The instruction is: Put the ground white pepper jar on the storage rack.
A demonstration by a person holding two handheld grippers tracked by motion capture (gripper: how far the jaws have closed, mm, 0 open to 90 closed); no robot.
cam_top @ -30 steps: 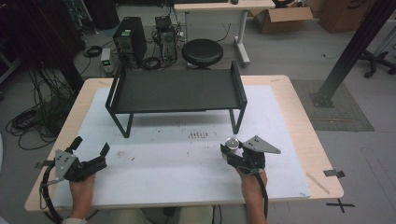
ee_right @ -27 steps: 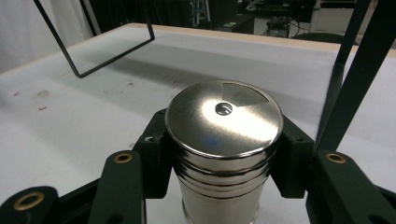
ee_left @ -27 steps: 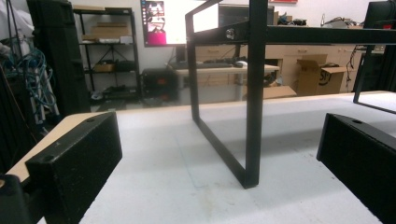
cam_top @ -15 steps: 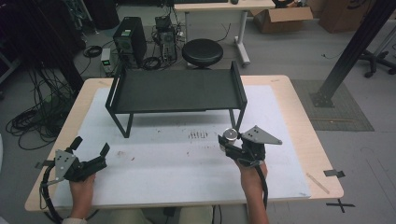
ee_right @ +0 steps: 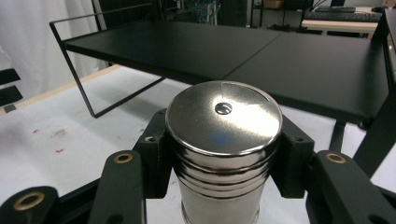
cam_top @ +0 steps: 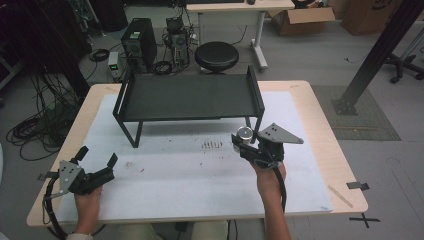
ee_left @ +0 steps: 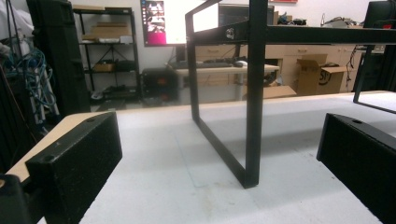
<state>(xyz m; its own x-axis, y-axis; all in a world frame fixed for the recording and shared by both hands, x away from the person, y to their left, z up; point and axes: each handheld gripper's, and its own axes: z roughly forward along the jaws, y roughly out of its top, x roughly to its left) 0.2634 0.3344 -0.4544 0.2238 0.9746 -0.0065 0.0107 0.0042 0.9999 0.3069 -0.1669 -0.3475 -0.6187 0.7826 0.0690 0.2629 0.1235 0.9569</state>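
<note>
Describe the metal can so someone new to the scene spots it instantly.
Start at the black shelf rack on the white-topped table. Just in front of its right front leg, the right hand-held gripper is clamped on the metal can. It is the one shiny silver cylinder there, with a flat lid and ribbed shoulder.

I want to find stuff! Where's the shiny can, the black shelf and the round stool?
shiny can (ee_right: 223,116), right gripper view, its lid.
black shelf (cam_top: 190,97), high view, its flat top.
round stool (cam_top: 216,56), high view, its seat.
</note>
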